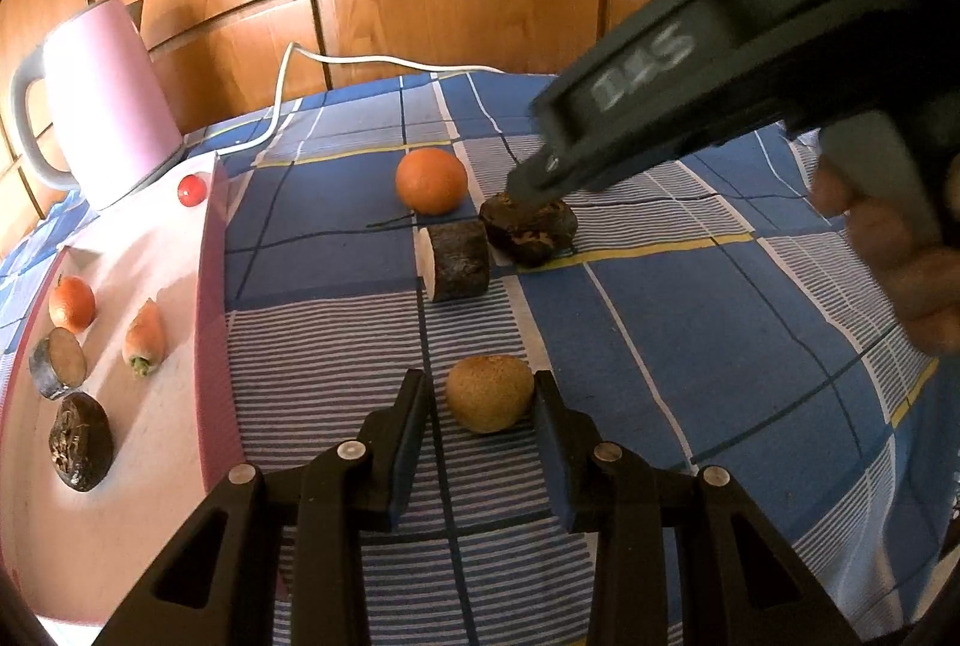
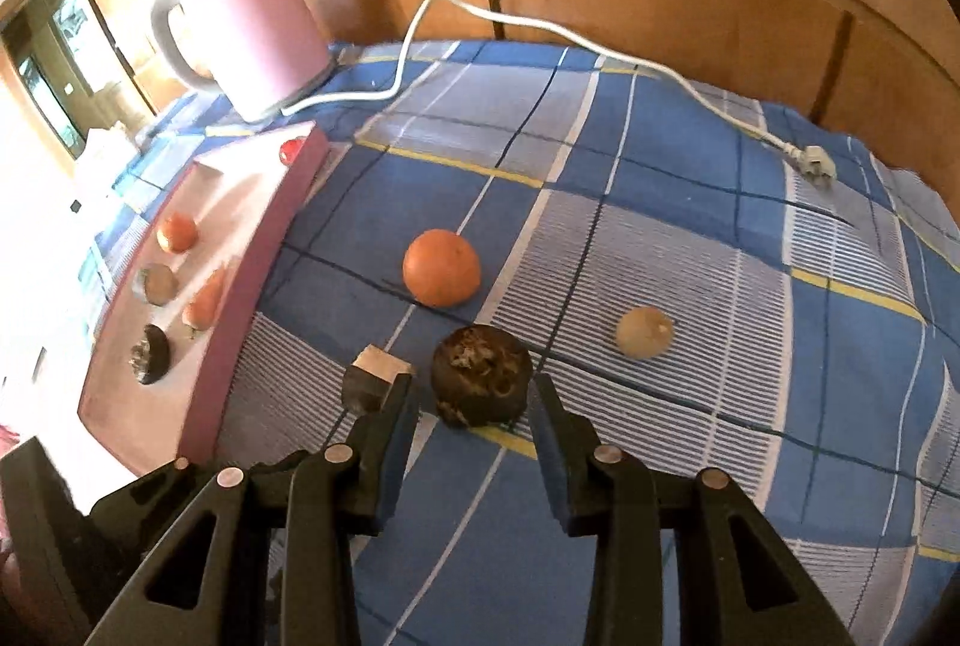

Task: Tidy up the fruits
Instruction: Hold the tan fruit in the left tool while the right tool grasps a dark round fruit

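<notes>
My left gripper [image 1: 482, 388] is open, its fingers on either side of a brown kiwi [image 1: 489, 393] lying on the checked cloth; the kiwi also shows in the right wrist view [image 2: 644, 332]. My right gripper [image 2: 474, 391] is open around a dark wrinkled fruit [image 2: 482, 373], also seen in the left wrist view [image 1: 529, 226] under the right gripper [image 1: 534, 187]. An orange [image 1: 431, 180] [image 2: 441, 267] and a dark cut chunk with a white face [image 1: 456, 259] [image 2: 371, 379] lie beside it.
A pink tray [image 1: 120, 466] [image 2: 228, 346] at the left holds a small orange [image 1: 72, 303], a carrot piece [image 1: 145, 339], a cut slice [image 1: 59, 363], a dark fruit [image 1: 81, 441] and a red ball [image 1: 192, 190]. A pink kettle [image 1: 99, 100] [image 2: 246, 28] with a white cord [image 2: 600, 52] stands behind.
</notes>
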